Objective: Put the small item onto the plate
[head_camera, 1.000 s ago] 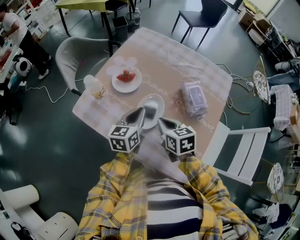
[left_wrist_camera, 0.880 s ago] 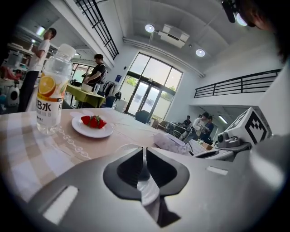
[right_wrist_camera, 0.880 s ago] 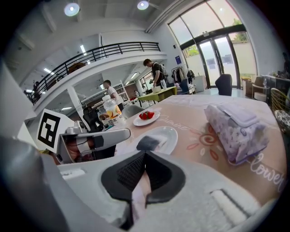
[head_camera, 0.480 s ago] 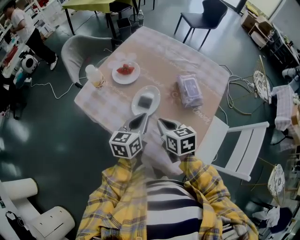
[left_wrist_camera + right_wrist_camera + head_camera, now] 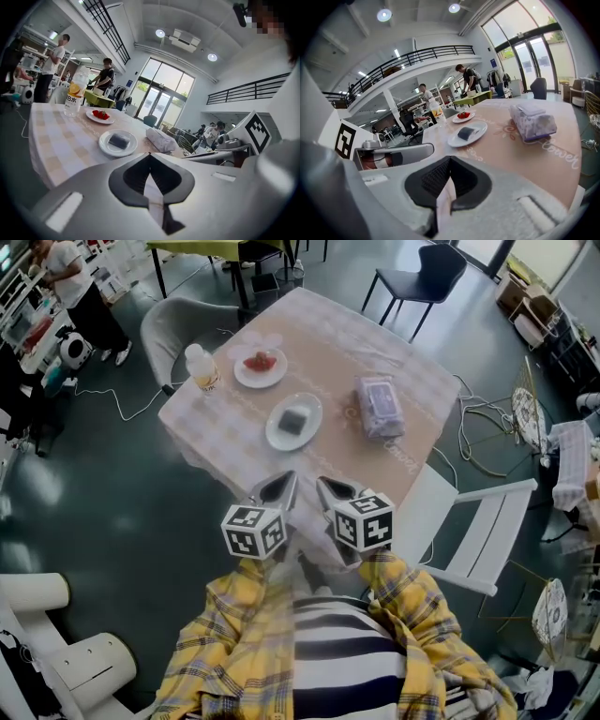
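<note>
Head view shows the small dark block (image 5: 296, 420) lying on the white plate (image 5: 275, 435) on the table (image 5: 225, 432); the left gripper (image 5: 277, 487) and right gripper (image 5: 330, 490) are both clenched on nothing, well apart from it

Cursive print on the tablecloth (image 5: 534, 157) ends in "lower".

Tabletop (image 5: 328, 343), pale checked cloth, lies ahead of the hand-held grippers.
- White plate (image 5: 278, 433): nearest, straight ahead of the left hand-held gripper (image 5: 275, 488).
- Second plate (image 5: 251, 380) and bottle (image 5: 202, 367): farther, ahead-left.
- Wrapped tissue pack (image 5: 379, 407): ahead of the right hand-held gripper (image 5: 330, 490).
</note>
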A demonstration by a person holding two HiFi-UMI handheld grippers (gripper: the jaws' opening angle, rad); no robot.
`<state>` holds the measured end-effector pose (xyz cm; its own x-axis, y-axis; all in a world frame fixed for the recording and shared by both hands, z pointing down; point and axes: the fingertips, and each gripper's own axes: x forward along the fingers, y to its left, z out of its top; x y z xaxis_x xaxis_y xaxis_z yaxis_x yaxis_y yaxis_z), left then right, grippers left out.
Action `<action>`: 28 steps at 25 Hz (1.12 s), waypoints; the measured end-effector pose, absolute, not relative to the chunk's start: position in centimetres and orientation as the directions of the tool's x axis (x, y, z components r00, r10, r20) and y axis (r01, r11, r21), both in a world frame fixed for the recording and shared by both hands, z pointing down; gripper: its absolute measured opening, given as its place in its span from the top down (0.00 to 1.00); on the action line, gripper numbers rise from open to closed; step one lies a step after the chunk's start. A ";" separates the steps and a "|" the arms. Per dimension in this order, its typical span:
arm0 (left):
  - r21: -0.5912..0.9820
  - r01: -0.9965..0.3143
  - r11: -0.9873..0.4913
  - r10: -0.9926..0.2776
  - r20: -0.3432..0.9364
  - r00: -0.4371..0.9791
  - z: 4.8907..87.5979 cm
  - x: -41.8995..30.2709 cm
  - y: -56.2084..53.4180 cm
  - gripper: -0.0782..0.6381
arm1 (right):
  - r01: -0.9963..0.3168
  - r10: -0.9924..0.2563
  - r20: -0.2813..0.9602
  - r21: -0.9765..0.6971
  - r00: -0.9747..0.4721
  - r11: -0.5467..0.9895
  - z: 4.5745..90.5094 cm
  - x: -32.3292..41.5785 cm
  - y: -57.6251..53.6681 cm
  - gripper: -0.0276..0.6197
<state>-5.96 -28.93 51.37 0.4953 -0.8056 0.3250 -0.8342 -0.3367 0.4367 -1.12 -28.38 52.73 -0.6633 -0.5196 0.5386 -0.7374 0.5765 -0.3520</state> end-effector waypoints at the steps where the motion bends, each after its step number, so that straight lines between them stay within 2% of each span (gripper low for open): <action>1: 0.436 -0.836 -0.332 -0.808 0.325 0.491 51.4 -5.9 -28.5 0.89 | -0.735 -0.518 0.537 -0.352 -0.665 0.579 52.7 -1.0 -28.0 0.96; 28: 0.424 -0.849 -0.316 -0.838 0.296 0.459 50.6 -3.1 -18.4 0.89 | -0.717 -0.526 0.507 -0.329 -0.683 0.614 51.7 2.0 -18.4 0.96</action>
<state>-3.13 -18.44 50.61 0.4593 -0.8376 0.2958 -0.8489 -0.3157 0.4240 1.97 -18.37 51.66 -0.6827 -0.5259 0.5073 -0.7174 0.6142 -0.3287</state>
